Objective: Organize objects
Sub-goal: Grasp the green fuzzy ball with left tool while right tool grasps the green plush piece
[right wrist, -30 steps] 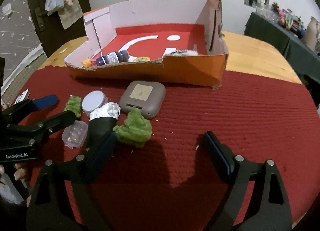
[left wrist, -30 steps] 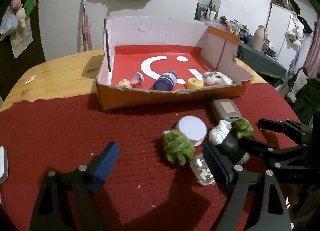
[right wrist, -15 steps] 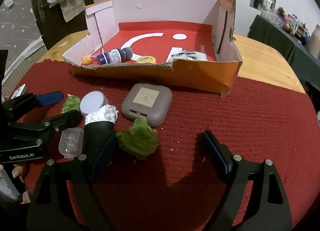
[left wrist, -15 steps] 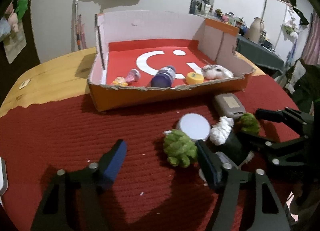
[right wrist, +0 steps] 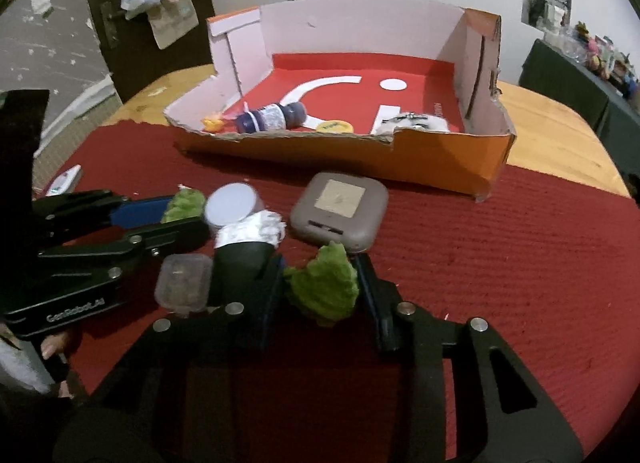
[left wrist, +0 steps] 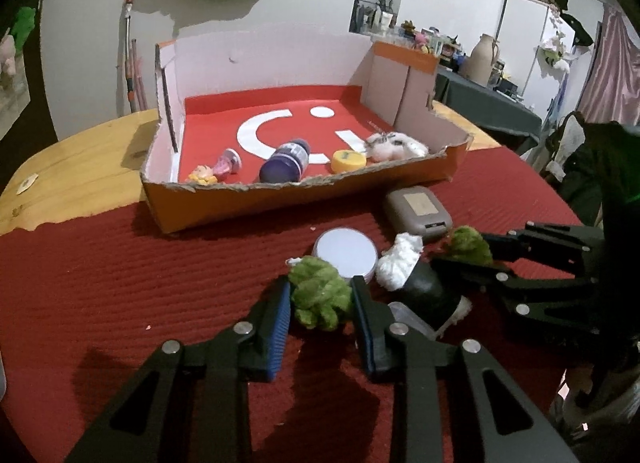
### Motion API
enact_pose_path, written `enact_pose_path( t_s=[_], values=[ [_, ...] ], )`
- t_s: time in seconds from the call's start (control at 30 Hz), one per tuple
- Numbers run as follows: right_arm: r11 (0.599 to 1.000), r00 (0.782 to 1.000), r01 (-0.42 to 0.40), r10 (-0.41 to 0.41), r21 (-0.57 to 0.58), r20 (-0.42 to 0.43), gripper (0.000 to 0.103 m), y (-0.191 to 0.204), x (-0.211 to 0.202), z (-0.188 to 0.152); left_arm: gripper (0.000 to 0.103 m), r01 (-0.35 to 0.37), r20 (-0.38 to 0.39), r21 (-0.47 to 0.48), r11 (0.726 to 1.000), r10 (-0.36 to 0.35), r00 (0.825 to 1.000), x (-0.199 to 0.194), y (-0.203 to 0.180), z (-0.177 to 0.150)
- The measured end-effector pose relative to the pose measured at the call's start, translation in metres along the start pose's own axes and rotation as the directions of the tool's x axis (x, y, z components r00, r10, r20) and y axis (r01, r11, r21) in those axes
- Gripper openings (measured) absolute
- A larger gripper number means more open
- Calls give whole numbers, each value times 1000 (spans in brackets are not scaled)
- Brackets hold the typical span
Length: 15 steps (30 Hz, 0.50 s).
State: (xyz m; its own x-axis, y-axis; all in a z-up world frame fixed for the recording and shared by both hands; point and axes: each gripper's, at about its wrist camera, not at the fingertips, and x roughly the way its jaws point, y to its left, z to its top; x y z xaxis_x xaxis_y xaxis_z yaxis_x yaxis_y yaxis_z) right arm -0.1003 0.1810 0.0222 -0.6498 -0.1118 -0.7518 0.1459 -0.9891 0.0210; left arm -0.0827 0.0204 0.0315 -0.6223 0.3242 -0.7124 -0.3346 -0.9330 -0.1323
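Both grippers, left (left wrist: 320,303) and right (right wrist: 322,289), have just closed on green fuzzy toys (left wrist: 320,297) that, being soft, may slip free when lifted toward the box (left wrist: 304,199).

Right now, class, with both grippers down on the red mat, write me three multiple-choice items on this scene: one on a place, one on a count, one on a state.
1. Where does the purple bottle lie?
A. in the cardboard box
B. on the red mat
C. on the grey case

2. How many green fuzzy pieces are gripped?
A. none
B. one
C. two

3. How does the left gripper stand?
A. wide open over the round white lid
B. closed on a green fuzzy piece
C. closed on the clear plastic case

Key: 1 A, it rests on the box's red floor; 2 C, the right gripper pinches the other green piece; 3 B, both pads press its sides.
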Motion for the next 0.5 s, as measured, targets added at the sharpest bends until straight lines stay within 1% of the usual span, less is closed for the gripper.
enact_pose_path(
  t_s=[0.2,0.27,0.5],
  values=[
    [1000,999,-15,15,1,41,33,4,-19,3,30,4,35,5,1000,-4,999,-15,-3,1],
    [1000,998,-9,9,-10,55,33,6,-26,5,30,7,43,7,1000,-8,999,-20,-5,1],
    [1000,997,-13,14,-14,81,33,9,-39,8,30,13,69,19,1000,-15,998,-34,-11,-1]
  ],
)
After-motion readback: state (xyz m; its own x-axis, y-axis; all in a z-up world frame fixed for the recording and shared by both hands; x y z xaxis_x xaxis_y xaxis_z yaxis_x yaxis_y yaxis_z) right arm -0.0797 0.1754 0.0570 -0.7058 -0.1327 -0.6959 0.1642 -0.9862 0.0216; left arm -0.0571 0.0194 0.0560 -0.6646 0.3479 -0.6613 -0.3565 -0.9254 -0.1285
